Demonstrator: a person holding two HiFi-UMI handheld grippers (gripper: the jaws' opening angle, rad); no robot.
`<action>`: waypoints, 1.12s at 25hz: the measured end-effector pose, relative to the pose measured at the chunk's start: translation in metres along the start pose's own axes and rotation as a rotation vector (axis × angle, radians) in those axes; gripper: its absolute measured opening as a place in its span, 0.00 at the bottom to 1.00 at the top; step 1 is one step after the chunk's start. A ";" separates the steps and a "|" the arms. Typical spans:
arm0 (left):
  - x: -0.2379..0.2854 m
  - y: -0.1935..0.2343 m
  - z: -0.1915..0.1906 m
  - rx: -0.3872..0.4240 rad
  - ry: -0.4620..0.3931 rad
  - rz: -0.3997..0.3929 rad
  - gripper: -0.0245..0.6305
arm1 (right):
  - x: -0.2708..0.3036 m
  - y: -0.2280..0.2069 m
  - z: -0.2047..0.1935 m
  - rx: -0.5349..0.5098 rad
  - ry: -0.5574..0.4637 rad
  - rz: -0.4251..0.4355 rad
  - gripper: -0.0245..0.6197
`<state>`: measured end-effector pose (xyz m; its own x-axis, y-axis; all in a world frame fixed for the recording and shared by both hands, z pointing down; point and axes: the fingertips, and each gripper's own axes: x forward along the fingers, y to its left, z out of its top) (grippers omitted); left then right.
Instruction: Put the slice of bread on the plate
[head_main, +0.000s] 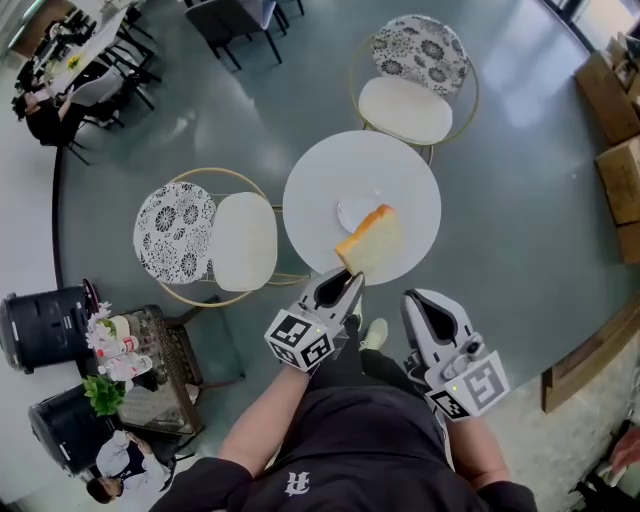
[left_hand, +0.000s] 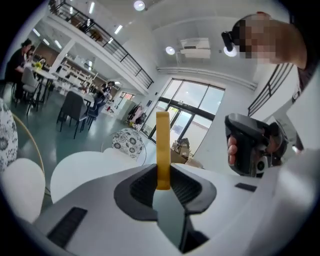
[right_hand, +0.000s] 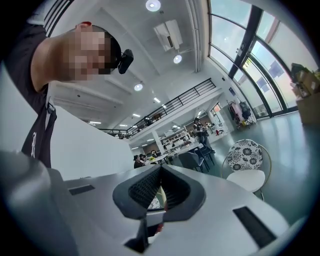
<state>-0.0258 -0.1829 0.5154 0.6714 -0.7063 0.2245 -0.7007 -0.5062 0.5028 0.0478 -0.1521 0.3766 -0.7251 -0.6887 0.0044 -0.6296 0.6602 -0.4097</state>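
Right gripper (head_main: 420, 298): jaws together, empty. Left gripper (head_main: 349, 277): clamped on bread slice (head_main: 372, 240) by its edge, over round table (head_main: 310, 190), beside white plate (head_main: 352, 210).

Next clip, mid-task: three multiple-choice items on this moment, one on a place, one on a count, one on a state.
1. Where is the slice of bread? A flat on the plate; B held by the left gripper above the table; C on the floor.
2. How many floral-backed chairs stand by the table? A one; B two; C four.
3. What is the right gripper holding? A nothing; B the plate; C a bottle.
Answers: 1 B, the fingers clamp it edge-on; 2 B, one at left, one behind; 3 A, its fingers meet with nothing between.
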 end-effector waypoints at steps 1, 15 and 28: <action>0.006 0.014 -0.008 -0.043 0.013 0.004 0.16 | 0.006 -0.003 -0.003 0.006 0.007 -0.003 0.04; 0.077 0.117 -0.105 -0.303 0.225 0.033 0.16 | 0.047 -0.047 -0.044 0.073 0.117 -0.083 0.04; 0.095 0.153 -0.138 -0.431 0.311 0.044 0.16 | 0.072 -0.072 -0.075 0.112 0.131 -0.089 0.04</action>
<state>-0.0355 -0.2588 0.7291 0.7295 -0.5087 0.4573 -0.6110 -0.1840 0.7700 0.0204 -0.2268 0.4745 -0.7024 -0.6934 0.1609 -0.6633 0.5555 -0.5014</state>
